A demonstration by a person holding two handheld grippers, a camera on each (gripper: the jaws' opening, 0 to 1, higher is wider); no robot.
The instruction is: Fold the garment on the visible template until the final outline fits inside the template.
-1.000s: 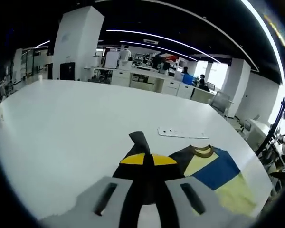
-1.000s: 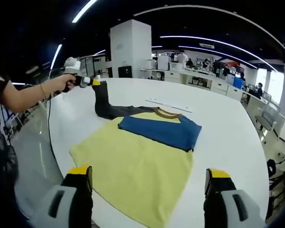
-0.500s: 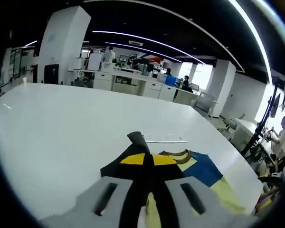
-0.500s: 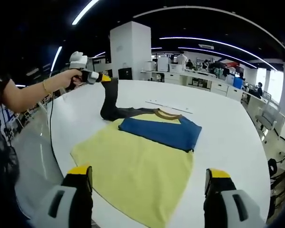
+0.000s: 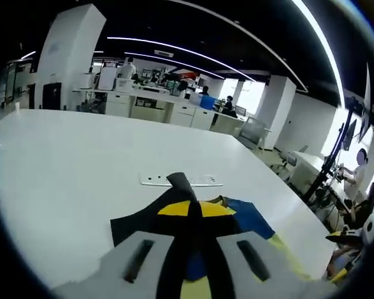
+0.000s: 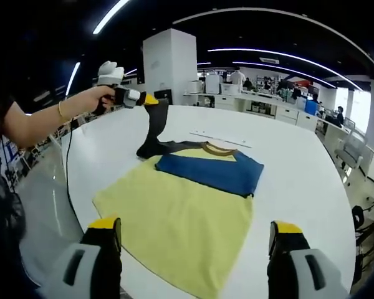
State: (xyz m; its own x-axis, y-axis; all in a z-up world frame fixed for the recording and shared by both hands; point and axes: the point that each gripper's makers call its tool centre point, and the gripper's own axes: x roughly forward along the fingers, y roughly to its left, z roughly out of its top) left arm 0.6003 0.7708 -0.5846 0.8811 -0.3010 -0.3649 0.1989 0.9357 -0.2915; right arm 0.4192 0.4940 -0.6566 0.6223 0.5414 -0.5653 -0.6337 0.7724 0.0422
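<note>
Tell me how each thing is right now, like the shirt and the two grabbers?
Garment: lying on the white table, yellow body flat, blue sleeve folded across it.
Dark sleeve: lifted up off the table, hanging from the left gripper.
Left gripper: shut on the dark sleeve's end, held in a person's hand.
Right gripper: open, holding nothing, above the garment's near edge.
White strip: lying flat on the table beyond the collar.

Even, bright illumination is provided by ceiling light strips (image 6: 112,12). Daylight glare is noted at the windows (image 5: 252,96). The white table (image 6: 299,168) is rendered near overexposed. Strong fisheye curvature is observed at edges; shadows are faint.
</note>
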